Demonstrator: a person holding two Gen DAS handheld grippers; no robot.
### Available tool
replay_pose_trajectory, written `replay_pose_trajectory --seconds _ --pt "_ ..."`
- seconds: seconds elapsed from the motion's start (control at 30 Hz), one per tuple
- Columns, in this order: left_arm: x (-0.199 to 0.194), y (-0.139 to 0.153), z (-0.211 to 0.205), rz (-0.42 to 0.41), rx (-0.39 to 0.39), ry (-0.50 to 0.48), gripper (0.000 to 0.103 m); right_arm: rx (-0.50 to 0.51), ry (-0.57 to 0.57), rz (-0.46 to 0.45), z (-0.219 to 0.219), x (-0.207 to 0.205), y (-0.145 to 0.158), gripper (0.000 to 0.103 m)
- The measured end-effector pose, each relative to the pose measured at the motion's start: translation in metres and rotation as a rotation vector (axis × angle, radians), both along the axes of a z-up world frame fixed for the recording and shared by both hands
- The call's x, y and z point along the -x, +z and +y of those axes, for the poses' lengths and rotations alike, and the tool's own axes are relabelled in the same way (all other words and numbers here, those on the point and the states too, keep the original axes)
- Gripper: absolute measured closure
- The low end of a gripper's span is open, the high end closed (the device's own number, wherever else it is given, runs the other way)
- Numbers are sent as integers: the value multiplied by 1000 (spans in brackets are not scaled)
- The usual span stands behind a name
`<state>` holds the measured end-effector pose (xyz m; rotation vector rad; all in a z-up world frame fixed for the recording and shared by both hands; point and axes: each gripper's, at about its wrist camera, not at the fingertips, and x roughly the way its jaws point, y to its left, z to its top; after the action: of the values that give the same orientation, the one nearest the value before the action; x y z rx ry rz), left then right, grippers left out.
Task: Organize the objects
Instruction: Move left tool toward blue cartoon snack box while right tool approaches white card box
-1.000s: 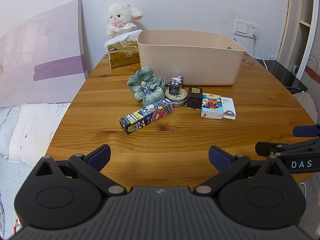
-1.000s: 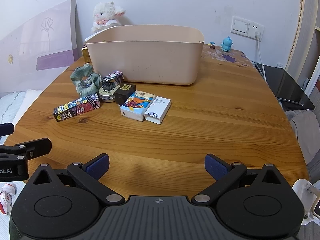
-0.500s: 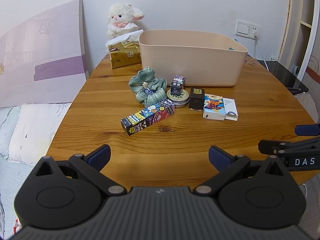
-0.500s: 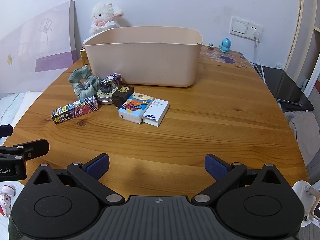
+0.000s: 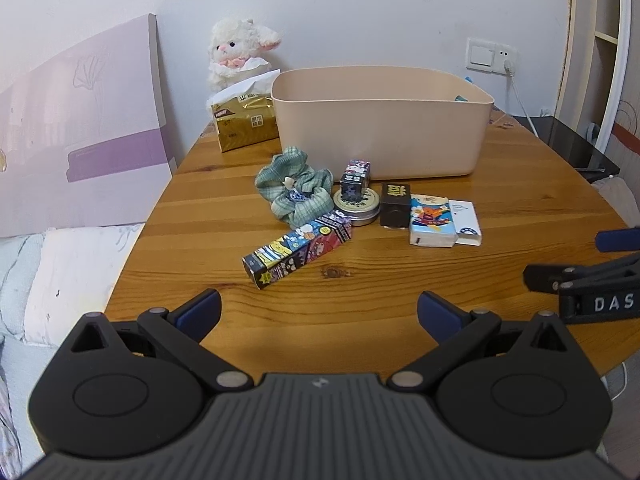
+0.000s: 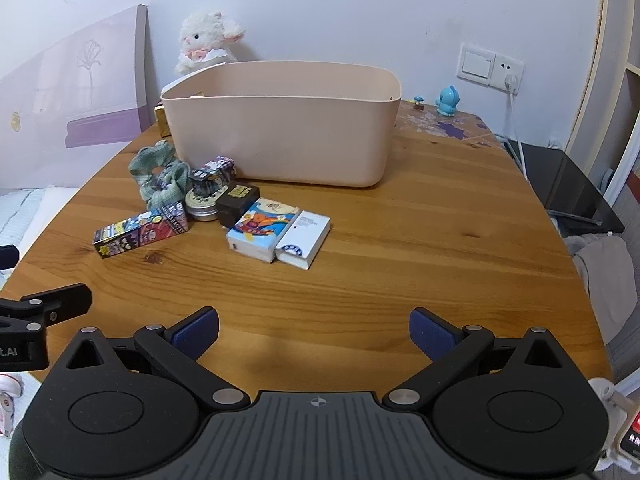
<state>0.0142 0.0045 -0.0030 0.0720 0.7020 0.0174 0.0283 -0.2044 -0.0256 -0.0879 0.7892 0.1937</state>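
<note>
Peach plastic bin [image 5: 380, 136] stands upright behind small boxes [image 5: 298, 250].

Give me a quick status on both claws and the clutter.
Left claw open, empty. Right claw open, empty. Small items on the table before the beige bin. Path clear.

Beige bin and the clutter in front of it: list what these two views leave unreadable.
- Beige bin interior: both views, its front wall hides the floor and any contents.
- Gold tissue pack: right view, mostly behind the bin.
- Round tin: both views, lid print half covered by the small patterned box standing on it.
- White box: label print too small.
</note>
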Motion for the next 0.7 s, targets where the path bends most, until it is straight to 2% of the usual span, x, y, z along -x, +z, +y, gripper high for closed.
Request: replay_pose_trajectory --seconds 0.23,0.37,0.57,0.7 --pt "-29 -14 9 15 -50 -5 0 17 23 -23 5 -21 -7 0" --pt "-46 -25 17 26 -54 -5 0 8 36 3 8 -38 -17 0" --pt "-74 -41 28 36 -72 9 0 45 12 34 6 -65 -37 1" --pt "-90 -49 36 39 -74 23 0 49 -7 52 3 -87 -49 5"
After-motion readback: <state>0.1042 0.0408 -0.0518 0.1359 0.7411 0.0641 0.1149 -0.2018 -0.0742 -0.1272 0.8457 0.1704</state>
